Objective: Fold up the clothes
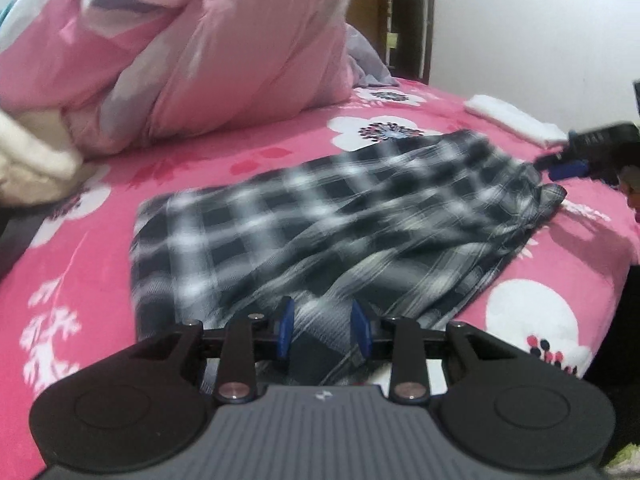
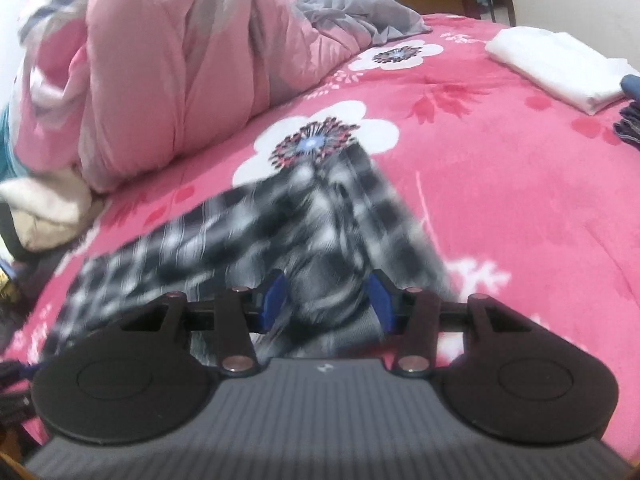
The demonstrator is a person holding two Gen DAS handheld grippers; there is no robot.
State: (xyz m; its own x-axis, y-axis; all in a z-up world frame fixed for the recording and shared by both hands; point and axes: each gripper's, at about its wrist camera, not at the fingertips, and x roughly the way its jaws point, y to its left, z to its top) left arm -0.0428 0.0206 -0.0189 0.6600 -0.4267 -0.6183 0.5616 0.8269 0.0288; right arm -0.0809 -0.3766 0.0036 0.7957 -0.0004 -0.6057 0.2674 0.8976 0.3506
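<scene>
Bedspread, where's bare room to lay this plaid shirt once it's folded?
Bare bedspread lies between the plaid shirt and the folded white cloth. The far left is crowded by the pink duvet.

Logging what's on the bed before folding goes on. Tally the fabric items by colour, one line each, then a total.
Black-and-white plaid: 1, the plaid garment spread on the bedspread.
White: 1, the folded white cloth.
Pink: 1, the bunched pink quilt.
Grey: 1, the crumpled grey cloth.
Cream: 1, the cream bundle.
Total: 5; dark items at the right wrist view's edge are too cut off to count.
</scene>
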